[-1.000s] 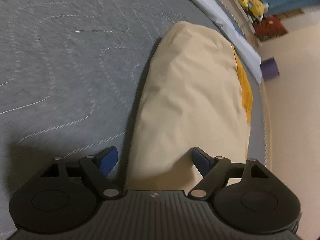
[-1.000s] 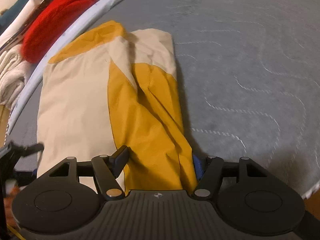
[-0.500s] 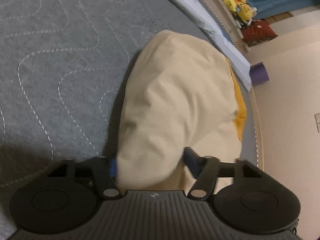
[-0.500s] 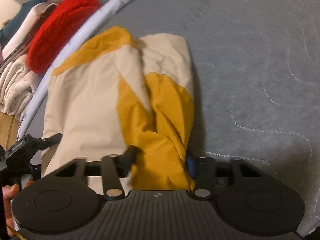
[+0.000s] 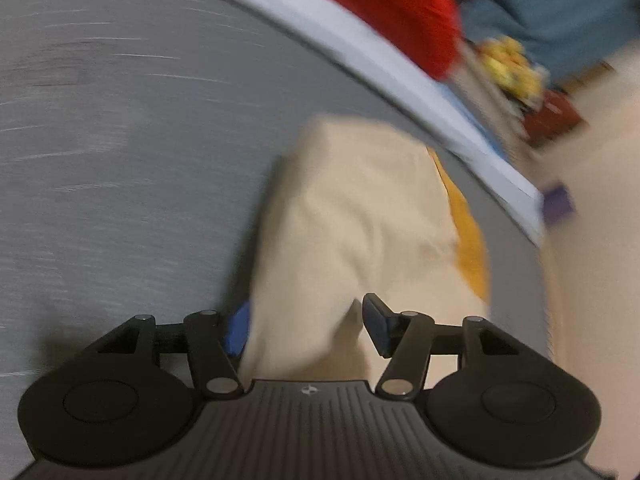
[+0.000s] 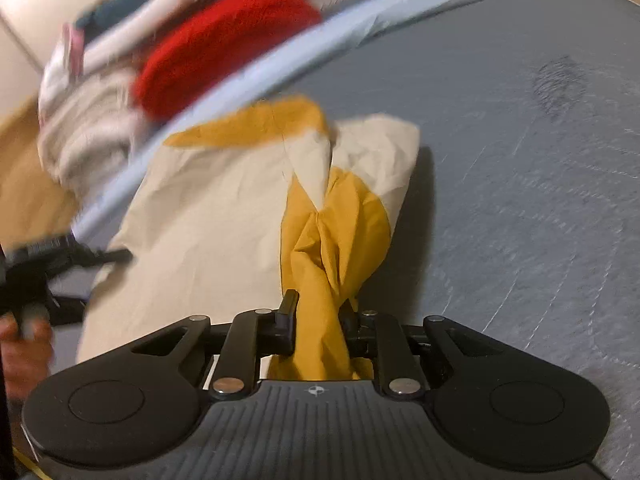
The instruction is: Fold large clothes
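Observation:
A cream and mustard-yellow garment (image 6: 224, 216) lies folded on the grey quilted bed (image 6: 520, 160). My right gripper (image 6: 318, 312) is shut on a bunched mustard part (image 6: 332, 248) of the garment at its near end. In the left wrist view the cream side of the garment (image 5: 360, 216) runs away from me, and its near end sits between the fingers of my left gripper (image 5: 306, 320). The jaws there stand partly closed around the cloth; I cannot tell if they pinch it. The left gripper also shows at the left edge of the right wrist view (image 6: 60, 256).
A pale blue bed edge (image 6: 248, 76) runs behind the garment. Beyond it lie a red knit (image 6: 224, 52) and white folded clothes (image 6: 88, 120). In the left wrist view a yellow plush toy (image 5: 508, 68) and a purple object (image 5: 558, 204) sit past the bed, above a beige floor.
My right gripper has closed on the mustard cloth and bunched it. My left gripper has narrowed around the cream end. Both views have tilted up and blur with motion.

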